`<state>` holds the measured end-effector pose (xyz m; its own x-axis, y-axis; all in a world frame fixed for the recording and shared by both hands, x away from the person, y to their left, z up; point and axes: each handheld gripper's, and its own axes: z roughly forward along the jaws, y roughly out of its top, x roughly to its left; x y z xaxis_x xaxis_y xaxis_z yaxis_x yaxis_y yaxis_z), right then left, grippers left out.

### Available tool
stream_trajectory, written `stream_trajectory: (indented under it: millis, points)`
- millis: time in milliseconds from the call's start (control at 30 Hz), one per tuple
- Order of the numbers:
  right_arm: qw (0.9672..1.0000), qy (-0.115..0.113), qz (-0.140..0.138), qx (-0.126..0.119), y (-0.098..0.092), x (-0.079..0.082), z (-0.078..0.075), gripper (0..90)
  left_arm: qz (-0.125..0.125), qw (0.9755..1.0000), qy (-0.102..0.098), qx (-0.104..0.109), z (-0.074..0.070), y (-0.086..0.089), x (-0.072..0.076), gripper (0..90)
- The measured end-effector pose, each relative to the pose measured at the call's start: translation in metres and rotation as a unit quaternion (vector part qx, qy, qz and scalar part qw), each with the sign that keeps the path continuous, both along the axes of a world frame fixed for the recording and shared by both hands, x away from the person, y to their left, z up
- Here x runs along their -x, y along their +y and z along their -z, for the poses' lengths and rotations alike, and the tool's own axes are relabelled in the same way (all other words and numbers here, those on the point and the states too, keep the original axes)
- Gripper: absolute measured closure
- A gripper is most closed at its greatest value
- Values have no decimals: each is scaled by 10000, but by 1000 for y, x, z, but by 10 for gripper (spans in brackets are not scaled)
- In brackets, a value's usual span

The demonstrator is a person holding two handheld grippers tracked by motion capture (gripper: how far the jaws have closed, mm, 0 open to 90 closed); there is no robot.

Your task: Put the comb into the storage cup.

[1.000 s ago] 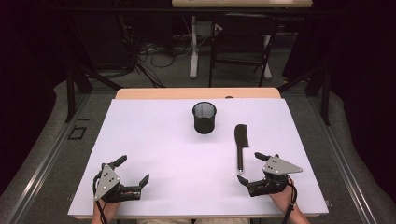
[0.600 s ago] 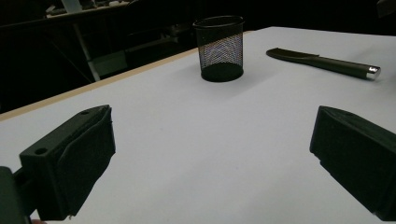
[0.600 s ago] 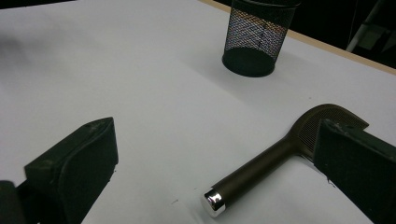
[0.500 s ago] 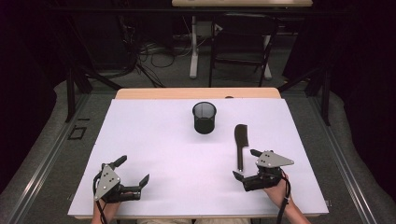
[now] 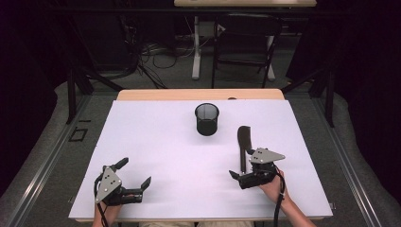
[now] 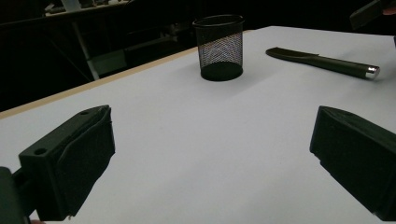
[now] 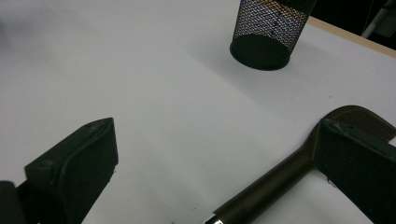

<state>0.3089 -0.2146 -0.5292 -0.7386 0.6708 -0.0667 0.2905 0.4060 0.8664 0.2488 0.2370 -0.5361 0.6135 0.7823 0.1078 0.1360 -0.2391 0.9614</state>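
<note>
A dark comb (image 5: 243, 140) with a long round handle lies on the white table (image 5: 156, 137), right of centre, its head pointing away from me. My right gripper (image 5: 241, 163) is open and straddles the handle end. In the right gripper view the handle (image 7: 273, 184) runs between the jaws, close to the right-hand one, and the right gripper (image 7: 215, 129) touches nothing. A black mesh cup (image 5: 207, 119) stands upright beyond, also seen as the cup (image 7: 271, 28). My left gripper (image 5: 136, 171) rests open near the front left, empty; the left gripper (image 6: 210, 158) faces the cup (image 6: 219, 46) and comb (image 6: 322, 61).
The white sheet covers a wooden tabletop whose bare strip (image 5: 198, 94) shows at the far edge. Beyond it stand a dark chair (image 5: 243, 42) and a desk leg with cables on the floor. Wide bare sheet lies between the two grippers.
My right gripper has slid left and a little forward, so the comb's handle now lies between its open jaws. The left gripper, comb and cup have not moved.
</note>
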Motion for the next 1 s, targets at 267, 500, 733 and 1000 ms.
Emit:
stream_trajectory:
  millis: [267, 500, 733, 1000]
  points:
    - [9999, 77, -25, 113, 9, -11, 4, 7, 30, 10000, 16, 18, 0, 1, 0, 0]
    - [9997, 122, -7, 206, 13, -14, 5, 200, 41, 10000, 33, 16, 0, 1, 0, 0]
    - [9993, 253, -7, 284, 12, -14, 7, 594, 49, 10000, 43, 40, 0, 1, -1, 0]
    - [9976, 351, -27, 602, 13, -12, 11, 898, 56, 10000, 49, 25, 0, 1, 0, 0]
